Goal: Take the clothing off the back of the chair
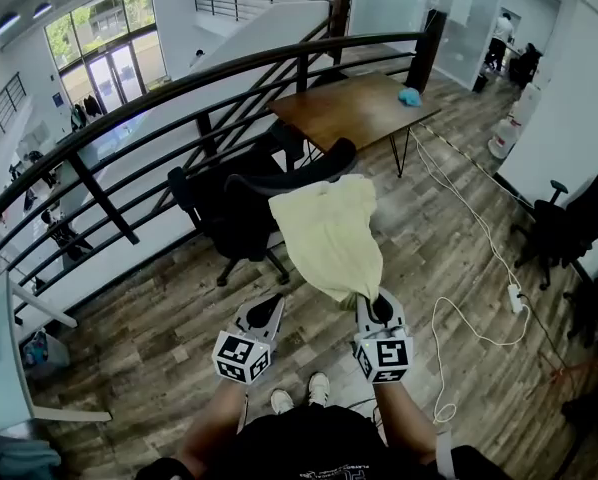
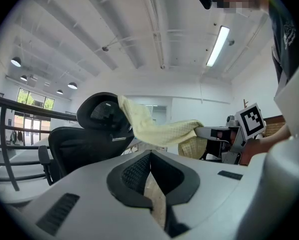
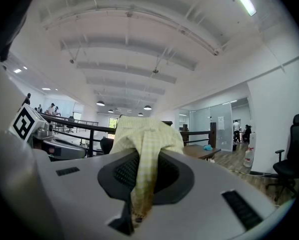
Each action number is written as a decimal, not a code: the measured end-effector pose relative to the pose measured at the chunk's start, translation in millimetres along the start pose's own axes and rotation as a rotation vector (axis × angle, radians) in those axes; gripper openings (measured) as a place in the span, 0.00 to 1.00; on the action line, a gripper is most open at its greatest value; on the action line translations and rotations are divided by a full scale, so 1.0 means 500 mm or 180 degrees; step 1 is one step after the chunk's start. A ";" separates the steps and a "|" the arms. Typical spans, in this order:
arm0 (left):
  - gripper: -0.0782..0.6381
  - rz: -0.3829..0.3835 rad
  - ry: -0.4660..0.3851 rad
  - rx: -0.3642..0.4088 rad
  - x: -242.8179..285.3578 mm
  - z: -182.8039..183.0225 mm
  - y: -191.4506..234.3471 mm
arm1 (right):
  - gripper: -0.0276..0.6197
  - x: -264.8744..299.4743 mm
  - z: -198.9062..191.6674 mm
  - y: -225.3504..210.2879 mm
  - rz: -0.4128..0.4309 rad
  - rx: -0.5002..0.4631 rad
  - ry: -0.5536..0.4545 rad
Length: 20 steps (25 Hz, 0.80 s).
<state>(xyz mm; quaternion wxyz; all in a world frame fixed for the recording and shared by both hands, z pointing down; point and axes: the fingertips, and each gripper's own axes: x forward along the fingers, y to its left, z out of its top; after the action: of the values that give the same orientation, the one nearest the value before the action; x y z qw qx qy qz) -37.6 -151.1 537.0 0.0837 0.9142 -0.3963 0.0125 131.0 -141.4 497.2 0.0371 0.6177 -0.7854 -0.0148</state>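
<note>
The yellow clothing is a long, stretched piece. Its far end lies over the top of the back of the black chair. Its near end is a thin, bunched tip down by the person. So its long way runs from the chair back towards the person, and it slopes down as it comes. It is wide and flat near the chair and gets narrow at the low end. The right gripper has that narrow end. Its two jaws are squeezed almost all the way together, with the yellow cloth pinched tight between them, and a bit of cloth hangs down out of the bottom of the jaws. The left gripper is just beside the right one, on the side nearer the chair's seat. Its jaw tips are pressed together, and the clothing does not reach it but passes in front of it towards the other gripper. A thin pale strip shows in the slit behind its tips, and I cannot tell what that is. Both grippers are over the wooden floor, near the chair.
</note>
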 end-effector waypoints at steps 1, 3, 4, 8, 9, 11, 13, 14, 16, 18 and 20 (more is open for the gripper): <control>0.13 -0.0004 -0.0010 0.0007 -0.002 0.003 0.000 | 0.12 -0.001 0.003 0.000 -0.0010 -0.0005 -0.0003; 0.13 -0.0009 -0.0025 0.0010 -0.005 0.008 0.000 | 0.12 -0.001 0.004 0.002 -0.0024 -0.0013 0.0021; 0.13 -0.0009 -0.0027 0.0004 -0.007 0.007 0.001 | 0.12 0.000 0.001 0.003 -0.0029 -0.0017 0.0052; 0.13 -0.0005 -0.0039 -0.0028 -0.016 0.002 0.002 | 0.12 -0.007 -0.018 0.009 -0.0053 -0.0027 0.0149; 0.13 -0.0004 -0.0047 -0.0031 -0.018 0.002 0.003 | 0.12 -0.009 -0.020 0.010 -0.0058 -0.0038 0.0147; 0.13 0.0000 -0.0054 -0.0039 -0.021 0.002 0.006 | 0.12 -0.009 -0.020 0.012 -0.0067 -0.0058 0.0136; 0.13 0.0004 -0.0051 -0.0054 -0.025 -0.001 0.010 | 0.12 -0.007 -0.023 0.012 -0.0083 -0.0057 0.0146; 0.13 0.0008 -0.0050 -0.0059 -0.026 -0.002 0.012 | 0.12 -0.005 -0.025 0.012 -0.0091 -0.0051 0.0153; 0.13 0.0015 -0.0054 -0.0058 -0.028 -0.001 0.014 | 0.12 -0.003 -0.025 0.013 -0.0100 -0.0042 0.0150; 0.13 0.0024 -0.0061 -0.0050 -0.027 0.002 0.017 | 0.12 0.001 -0.020 0.013 -0.0097 -0.0046 0.0124; 0.13 0.0028 -0.0063 -0.0046 -0.025 0.004 0.020 | 0.12 0.006 -0.014 0.015 -0.0085 -0.0056 0.0099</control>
<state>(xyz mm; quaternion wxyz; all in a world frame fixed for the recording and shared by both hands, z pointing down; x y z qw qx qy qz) -53.6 -149.0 535.2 0.0863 0.9119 -0.4012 0.0010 123.7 -142.3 505.0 0.0545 0.6280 -0.7762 -0.0126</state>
